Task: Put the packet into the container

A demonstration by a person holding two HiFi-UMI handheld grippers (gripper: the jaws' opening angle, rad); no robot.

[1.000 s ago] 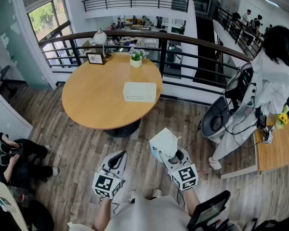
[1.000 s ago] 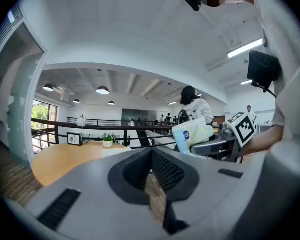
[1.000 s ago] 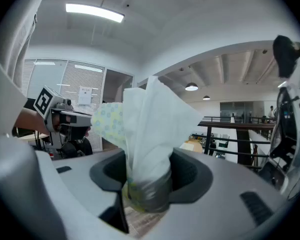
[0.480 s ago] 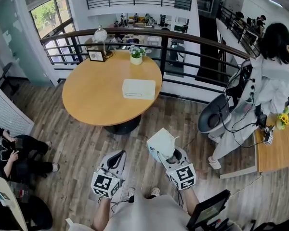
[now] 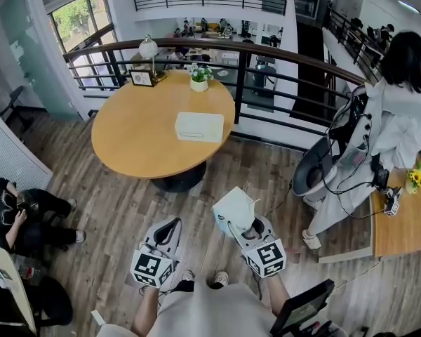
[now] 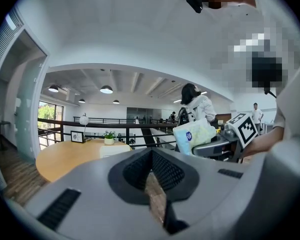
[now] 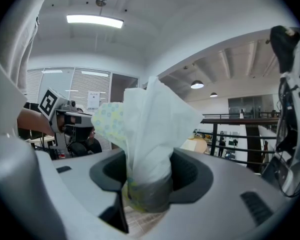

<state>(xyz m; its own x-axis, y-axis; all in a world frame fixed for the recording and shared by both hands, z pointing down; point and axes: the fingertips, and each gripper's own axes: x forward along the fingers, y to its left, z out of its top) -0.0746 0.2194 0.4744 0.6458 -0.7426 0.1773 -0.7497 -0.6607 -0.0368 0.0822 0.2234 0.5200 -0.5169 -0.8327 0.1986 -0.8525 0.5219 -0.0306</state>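
While right gripper [image 5: 237,225] fingers pinch the packet [image 5: 233,208] at its base, rest jutting beyond, left gripper [image 5: 171,226] fingers closed

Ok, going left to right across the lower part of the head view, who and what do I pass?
Seated person in black → left gripper, jaws together and empty → right gripper clamped on the packet → standing person in a white coat.

Ahead of me, a round wooden counter [image 5: 140,135] stands on the plank floor [image 5: 112,209]. A flat white container [image 5: 199,126] lies toward its right side. A potted plant [image 5: 199,78], picture frame [image 5: 142,78] and lamp [image 5: 149,50] line its far rim.
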